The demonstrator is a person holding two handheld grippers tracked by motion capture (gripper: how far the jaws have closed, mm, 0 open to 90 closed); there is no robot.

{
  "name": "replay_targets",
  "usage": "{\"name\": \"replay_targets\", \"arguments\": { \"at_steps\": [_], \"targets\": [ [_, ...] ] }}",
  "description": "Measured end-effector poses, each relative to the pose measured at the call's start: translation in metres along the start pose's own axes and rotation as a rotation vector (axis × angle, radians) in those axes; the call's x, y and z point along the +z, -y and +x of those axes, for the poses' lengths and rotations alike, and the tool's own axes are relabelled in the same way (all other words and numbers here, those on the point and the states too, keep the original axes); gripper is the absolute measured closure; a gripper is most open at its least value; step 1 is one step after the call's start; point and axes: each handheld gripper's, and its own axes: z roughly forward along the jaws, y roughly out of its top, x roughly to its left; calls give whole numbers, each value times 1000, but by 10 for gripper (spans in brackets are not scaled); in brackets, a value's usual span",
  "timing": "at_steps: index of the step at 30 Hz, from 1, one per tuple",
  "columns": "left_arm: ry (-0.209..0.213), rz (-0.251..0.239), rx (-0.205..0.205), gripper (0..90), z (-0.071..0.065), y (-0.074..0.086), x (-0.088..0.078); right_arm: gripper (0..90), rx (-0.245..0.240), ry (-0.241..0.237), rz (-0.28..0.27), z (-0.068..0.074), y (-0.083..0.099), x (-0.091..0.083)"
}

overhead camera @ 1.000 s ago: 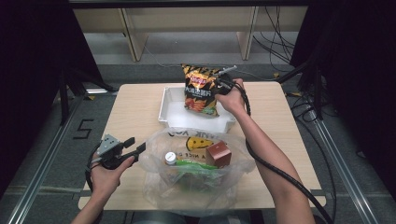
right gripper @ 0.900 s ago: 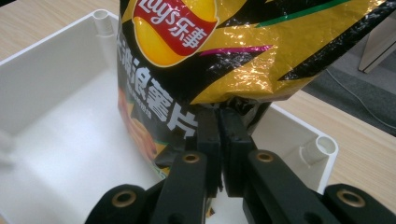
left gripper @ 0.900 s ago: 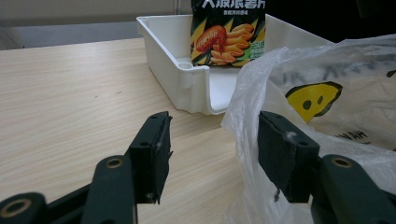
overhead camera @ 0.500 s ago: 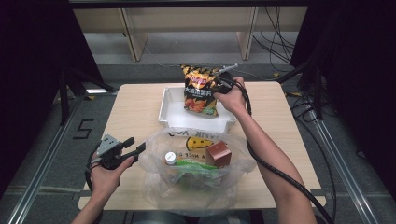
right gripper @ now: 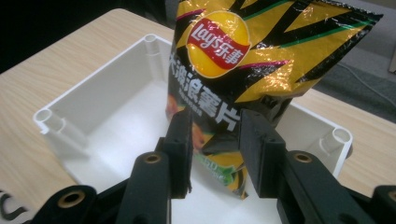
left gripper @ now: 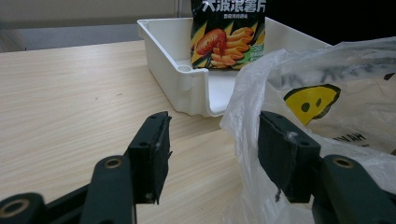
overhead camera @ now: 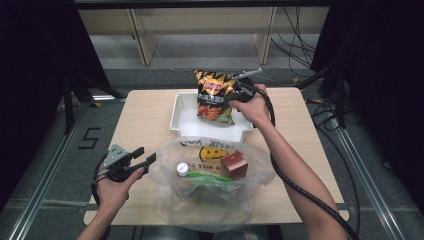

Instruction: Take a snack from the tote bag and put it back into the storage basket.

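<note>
The chip bag (overhead camera: 215, 96) stands upright in the white bin (overhead camera: 186, 119), long axis vertical, just ahead of the right gripper (right gripper: 214, 140) — jaws just opening, pads off it. The left gripper (left gripper: 212, 156), jaws apart, waits by the plastic bag (overhead camera: 212, 200).

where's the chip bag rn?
High view: the black-and-yellow foil chip bag stands upright in the white plastic bin at the table's far centre, against the right gripper.
</note>
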Motion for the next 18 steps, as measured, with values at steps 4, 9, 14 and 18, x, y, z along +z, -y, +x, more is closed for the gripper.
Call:
{"name": "replay_targets", "arguments": {
  "at_steps": [4, 9, 14, 18],
  "targets": [
    [1, -1, 0, 437, 0, 0, 0, 619, 54, -26, 1, 2, 5, -11],
    [-1, -3, -4, 433, -1, 0, -1, 583, 90, -41, 22, 7, 11, -27],
    [-1, -2, -2, 432, -1, 0, -1, 572, 107, -78, 10, 11, 19, -42],
    [2, -5, 1, 432, -2, -1, -1, 570, 96, -105, -3, 16, 27, -54]
  ]
}}
